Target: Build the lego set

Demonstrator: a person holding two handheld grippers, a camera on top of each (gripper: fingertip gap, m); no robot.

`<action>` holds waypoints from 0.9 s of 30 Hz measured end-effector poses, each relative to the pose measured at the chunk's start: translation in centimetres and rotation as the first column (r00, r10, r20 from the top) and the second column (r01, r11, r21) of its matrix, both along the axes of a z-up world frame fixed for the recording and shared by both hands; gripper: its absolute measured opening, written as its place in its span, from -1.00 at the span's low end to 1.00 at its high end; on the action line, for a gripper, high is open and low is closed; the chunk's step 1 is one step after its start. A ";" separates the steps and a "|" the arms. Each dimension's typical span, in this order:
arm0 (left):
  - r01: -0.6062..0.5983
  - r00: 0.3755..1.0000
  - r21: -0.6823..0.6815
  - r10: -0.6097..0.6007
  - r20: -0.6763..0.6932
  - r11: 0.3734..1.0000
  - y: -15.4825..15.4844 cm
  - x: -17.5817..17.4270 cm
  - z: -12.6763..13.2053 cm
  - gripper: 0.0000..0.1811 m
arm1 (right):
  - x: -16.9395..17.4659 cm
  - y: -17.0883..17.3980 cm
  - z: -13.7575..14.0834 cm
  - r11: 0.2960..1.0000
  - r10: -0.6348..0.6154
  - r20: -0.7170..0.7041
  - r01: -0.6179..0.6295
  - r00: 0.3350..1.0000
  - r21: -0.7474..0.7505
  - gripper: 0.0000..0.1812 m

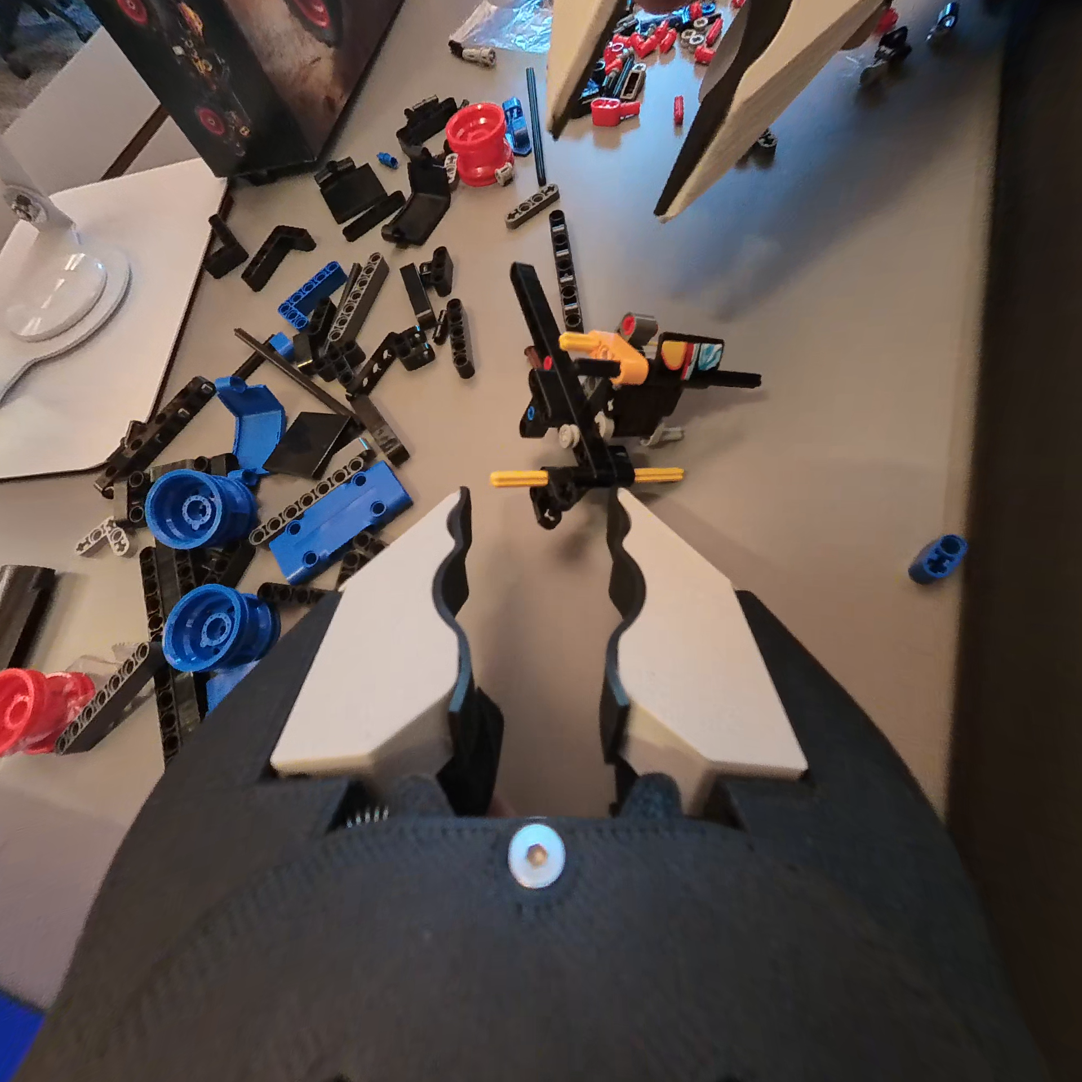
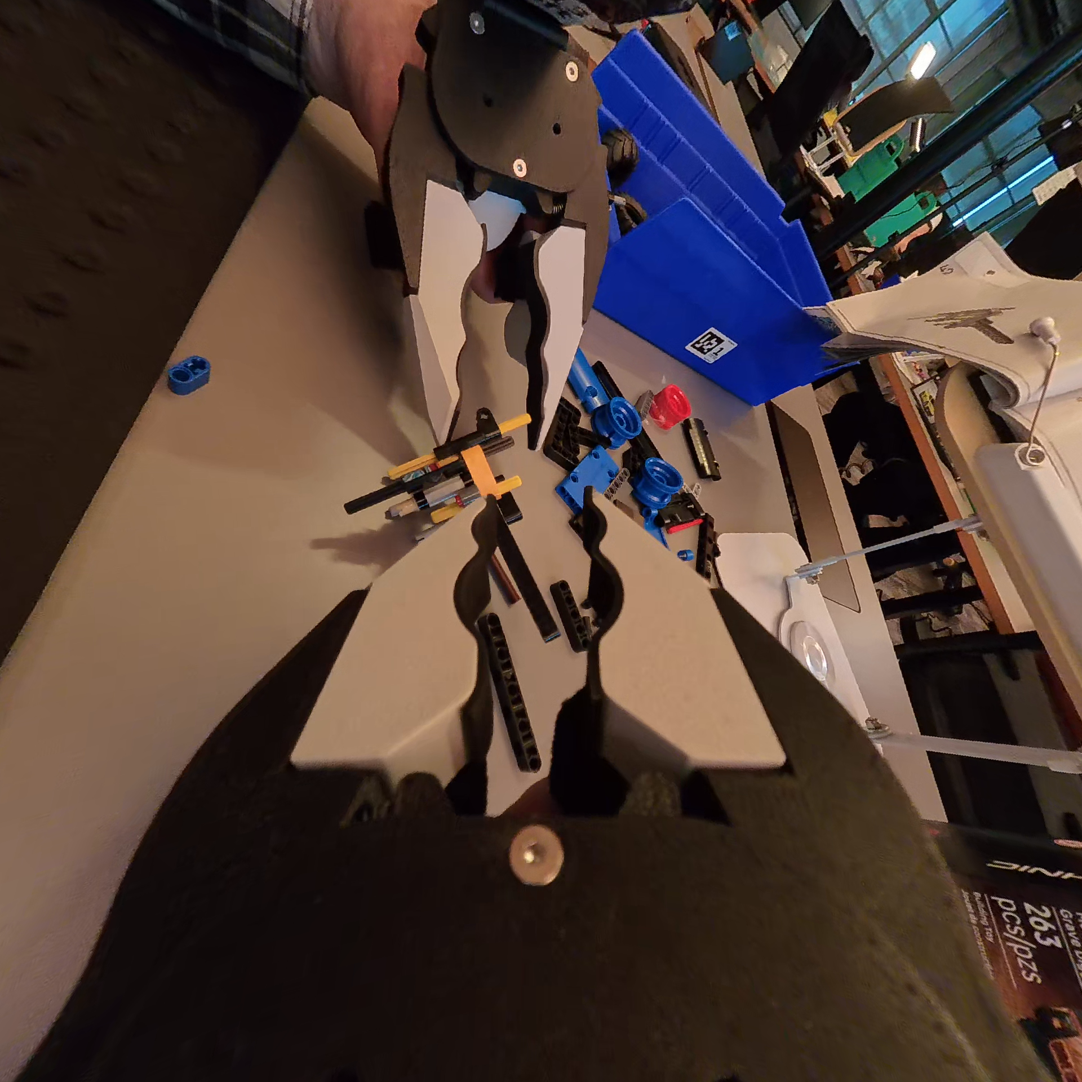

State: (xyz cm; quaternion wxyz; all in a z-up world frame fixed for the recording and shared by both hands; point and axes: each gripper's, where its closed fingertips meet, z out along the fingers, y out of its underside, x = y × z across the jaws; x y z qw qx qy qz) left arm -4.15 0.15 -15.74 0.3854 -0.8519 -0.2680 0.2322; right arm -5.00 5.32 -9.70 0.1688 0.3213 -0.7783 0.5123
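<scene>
The half-built lego assembly [image 1: 603, 404] stands on the grey tabletop [image 1: 819, 363] just beyond the left tongs [image 1: 541, 497], which are spread and hold nothing. Its long black beam runs from near to far, leaning up toward the far left, while a yellow axle [image 1: 585, 475] at its near end lies crosswise, left to right. The right tongs [image 2: 536, 506], also spread and empty, hover at the assembly's other side, with loose black beams [image 2: 509, 691] on the tabletop showing through their gap. Only the left wrist view shows the heap of loose parts left of the assembly: two blue wheel hubs [image 1: 199, 509], a red wheel hub [image 1: 477, 143], black beams and the set's dark box [image 1: 246, 82]. Only the right wrist view shows blue bins [image 2: 702, 246] and an open instruction booklet [image 2: 937, 328]. A small blue connector [image 1: 937, 559] lies alone, well apart on the right.
</scene>
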 end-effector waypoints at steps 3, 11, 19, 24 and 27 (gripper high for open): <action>-0.005 1.000 0.013 0.005 -0.008 1.000 -0.1 -0.1 0.3 -0.50 | -0.1 0.0 -0.1 1.000 -0.003 -0.001 0.003 1.000 0.002 -0.71; -0.027 0.999 0.049 0.029 -0.041 0.998 -0.3 -0.5 1.2 -0.50 | -0.5 0.1 0.3 1.000 -0.015 0.008 0.015 1.000 -0.011 -0.71; -0.033 0.997 0.074 0.038 -0.066 0.997 -0.3 -0.7 1.9 -0.48 | -1.9 0.6 0.6 0.998 -0.053 0.033 0.053 0.998 -0.023 -0.70; -0.021 0.998 0.072 0.026 -0.064 0.997 -0.1 -0.5 1.9 -0.47 | -2.5 0.7 -0.4 0.997 -0.069 0.038 0.068 0.997 0.021 -0.69; -0.018 0.998 0.068 0.022 -0.064 0.998 -0.1 -0.4 1.8 -0.47 | -2.3 0.7 -0.8 0.998 -0.063 0.043 0.061 0.997 0.033 -0.69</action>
